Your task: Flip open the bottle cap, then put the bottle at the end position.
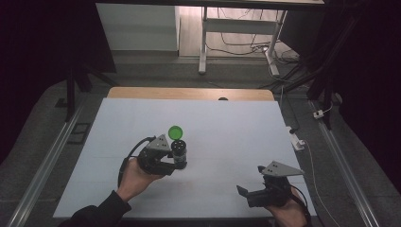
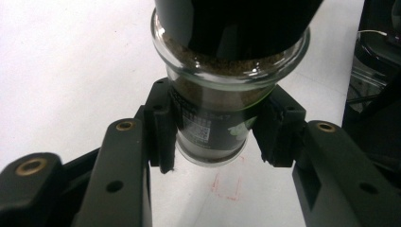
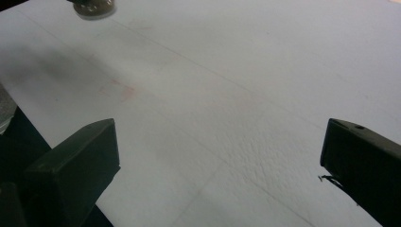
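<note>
A small glass jar (image 1: 179, 152) of brown granules stands upright left of the table's middle, its mouth uncovered. My left gripper (image 1: 174, 161) is shut on the jar's lower body (image 2: 208, 130), one pad (image 2: 161, 130) on each side. A round green lid (image 1: 176, 132) lies just behind the jar. My right gripper (image 1: 249, 182) is near the front right edge, open, with nothing between its jaws. In the right gripper view (image 3: 217, 161) the jaws stand wide apart over bare table, and the jar's base (image 3: 94, 7) shows far off at the top left.
The white table sheet (image 1: 227, 137) has a wooden strip (image 1: 189, 93) along its far edge. Faint red marks (image 2: 227, 187) sit on the sheet near the jar. A white power strip (image 1: 297, 140) and cables lie off the right side.
</note>
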The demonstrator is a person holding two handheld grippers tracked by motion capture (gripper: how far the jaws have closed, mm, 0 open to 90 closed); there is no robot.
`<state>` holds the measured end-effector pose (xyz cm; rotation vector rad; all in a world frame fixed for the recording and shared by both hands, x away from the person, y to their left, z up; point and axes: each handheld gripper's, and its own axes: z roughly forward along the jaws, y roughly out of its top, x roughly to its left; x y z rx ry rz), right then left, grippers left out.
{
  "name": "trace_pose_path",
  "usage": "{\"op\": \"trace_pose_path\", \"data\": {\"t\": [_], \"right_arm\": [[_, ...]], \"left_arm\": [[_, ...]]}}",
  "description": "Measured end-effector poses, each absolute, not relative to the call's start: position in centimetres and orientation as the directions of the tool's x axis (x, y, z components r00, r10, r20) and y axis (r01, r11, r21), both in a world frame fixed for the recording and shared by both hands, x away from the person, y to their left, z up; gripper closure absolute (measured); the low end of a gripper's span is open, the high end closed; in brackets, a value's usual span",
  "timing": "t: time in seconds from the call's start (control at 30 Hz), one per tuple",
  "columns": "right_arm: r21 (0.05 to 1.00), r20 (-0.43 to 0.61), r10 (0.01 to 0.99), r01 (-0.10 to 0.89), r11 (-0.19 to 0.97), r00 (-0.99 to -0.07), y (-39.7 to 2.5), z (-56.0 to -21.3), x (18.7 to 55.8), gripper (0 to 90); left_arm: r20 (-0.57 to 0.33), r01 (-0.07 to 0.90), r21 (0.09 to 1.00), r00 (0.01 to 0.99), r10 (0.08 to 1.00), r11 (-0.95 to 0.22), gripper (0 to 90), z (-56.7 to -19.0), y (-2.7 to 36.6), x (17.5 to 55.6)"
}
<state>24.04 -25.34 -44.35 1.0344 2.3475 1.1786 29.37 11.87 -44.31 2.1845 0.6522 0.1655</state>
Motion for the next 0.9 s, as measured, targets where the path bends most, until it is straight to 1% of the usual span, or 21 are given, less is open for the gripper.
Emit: {"op": "trace_pose_path", "data": {"t": [0.37, 0.67, 0.9], "right_arm": [[0.773, 0.072, 0.761, 0.518, 0.366, -0.645, -27.5, -45.5, 23.2, 0.0], [0.770, 0.077, 0.775, 0.532, 0.353, -0.627, -28.7, -45.9, 22.9, 0.0], [0.764, 0.080, 0.773, 0.537, 0.358, -0.630, -28.6, -45.9, 23.0, 0.0]], "left_arm": [[-0.107, 0.403, 0.764, 0.849, 0.517, -0.504, 53.8, -43.7, 12.2, 30.1], [-0.106, 0.405, 0.767, 0.844, 0.525, -0.497, 53.7, -43.3, 12.1, 31.0], [-0.107, 0.408, 0.771, 0.840, 0.531, -0.490, 53.7, -42.9, 11.8, 31.8]]}}
